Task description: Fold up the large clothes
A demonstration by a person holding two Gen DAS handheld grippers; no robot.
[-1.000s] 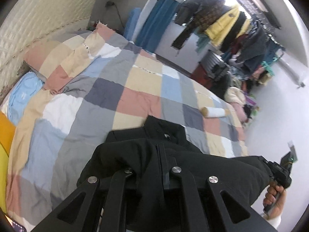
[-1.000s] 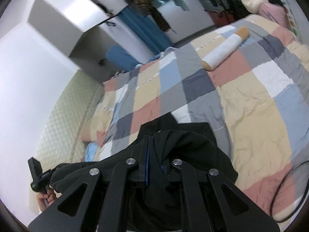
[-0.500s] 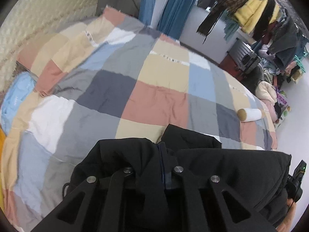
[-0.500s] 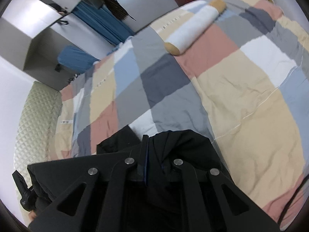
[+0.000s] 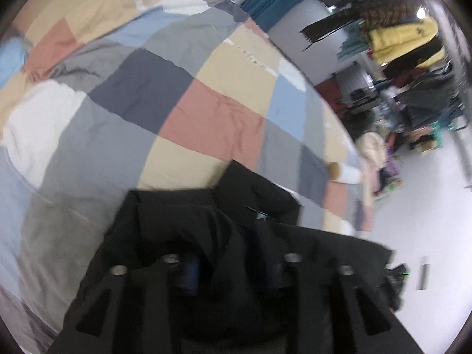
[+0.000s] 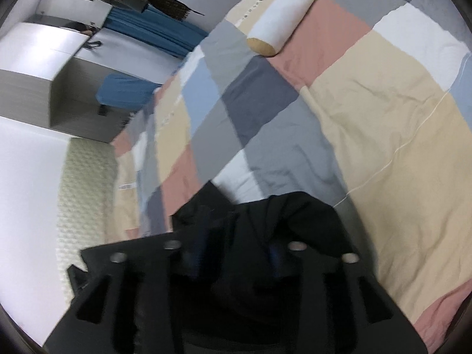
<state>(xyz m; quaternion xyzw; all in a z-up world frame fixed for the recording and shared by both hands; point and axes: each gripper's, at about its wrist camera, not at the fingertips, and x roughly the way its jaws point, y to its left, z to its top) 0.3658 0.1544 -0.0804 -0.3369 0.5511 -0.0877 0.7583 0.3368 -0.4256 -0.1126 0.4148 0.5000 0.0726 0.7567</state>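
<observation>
The right gripper [image 6: 236, 253] sits at six o'clock, its fingers [image 6: 191, 258] pinched on bunched folds of the black jacket [image 6: 265, 218], which drapes over them and onto the patchwork quilt [image 6: 368, 103]. A white bolster [image 6: 284, 14] with tan ends lies on the quilt at one o'clock. Blue curtains [image 6: 153, 29] hang at eleven, and the quilted headboard [image 6: 85, 191] is at nine.

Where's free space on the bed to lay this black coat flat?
Free: quilt between the black coat and bolster, plus its wide tan stretch rightward. In the left view, pink and navy squares ahead lie bare. Crowded: clothes rack beyond the bed.
</observation>
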